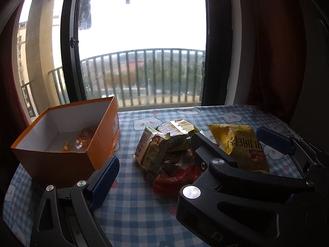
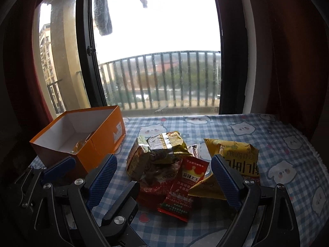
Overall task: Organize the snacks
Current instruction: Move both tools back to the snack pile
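Note:
A pile of snack packets lies mid-table: green-gold packets, a red packet and a yellow chip bag. An open orange box stands at the left with orange-wrapped snacks inside. My left gripper is open and empty, low over the table beside the box. My right gripper is open around the front of the pile, holding nothing; it also shows in the left wrist view, straddling the yellow bag.
The table has a blue checked cloth with bear prints. A window with a balcony railing is behind, and dark red curtains hang at the right.

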`<state>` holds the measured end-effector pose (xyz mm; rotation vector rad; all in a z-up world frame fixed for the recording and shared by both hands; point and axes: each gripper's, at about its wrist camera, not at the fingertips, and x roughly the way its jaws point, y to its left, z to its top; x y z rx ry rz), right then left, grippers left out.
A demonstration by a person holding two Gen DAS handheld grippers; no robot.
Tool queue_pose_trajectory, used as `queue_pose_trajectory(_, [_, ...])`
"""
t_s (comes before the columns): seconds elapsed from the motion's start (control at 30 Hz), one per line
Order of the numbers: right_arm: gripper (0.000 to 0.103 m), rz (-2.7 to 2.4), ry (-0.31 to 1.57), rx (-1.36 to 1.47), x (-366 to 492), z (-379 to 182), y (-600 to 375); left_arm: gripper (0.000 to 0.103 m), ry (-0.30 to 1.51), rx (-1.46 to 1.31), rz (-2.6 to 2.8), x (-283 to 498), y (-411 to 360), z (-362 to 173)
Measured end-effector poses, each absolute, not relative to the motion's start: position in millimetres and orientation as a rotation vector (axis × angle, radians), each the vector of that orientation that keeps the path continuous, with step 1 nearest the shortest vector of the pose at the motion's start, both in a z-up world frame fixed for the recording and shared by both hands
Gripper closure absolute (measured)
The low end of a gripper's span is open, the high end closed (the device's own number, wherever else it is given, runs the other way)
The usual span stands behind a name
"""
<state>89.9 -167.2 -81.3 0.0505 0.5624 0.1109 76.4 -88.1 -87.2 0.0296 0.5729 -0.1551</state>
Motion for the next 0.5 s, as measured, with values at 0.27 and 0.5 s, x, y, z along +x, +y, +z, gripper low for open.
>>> queue_pose_trajectory(0.27, [0.008,0.059,0.603,0.077,89,-109,-187,0.009,0.666,0.004,-0.164,83,-100,-122])
queue_pose_trajectory(0.5, [0.008,0.005,0.653,0.102,96,-133,-206,0.010,0.705,0.032,-0.178,90,-119,-142])
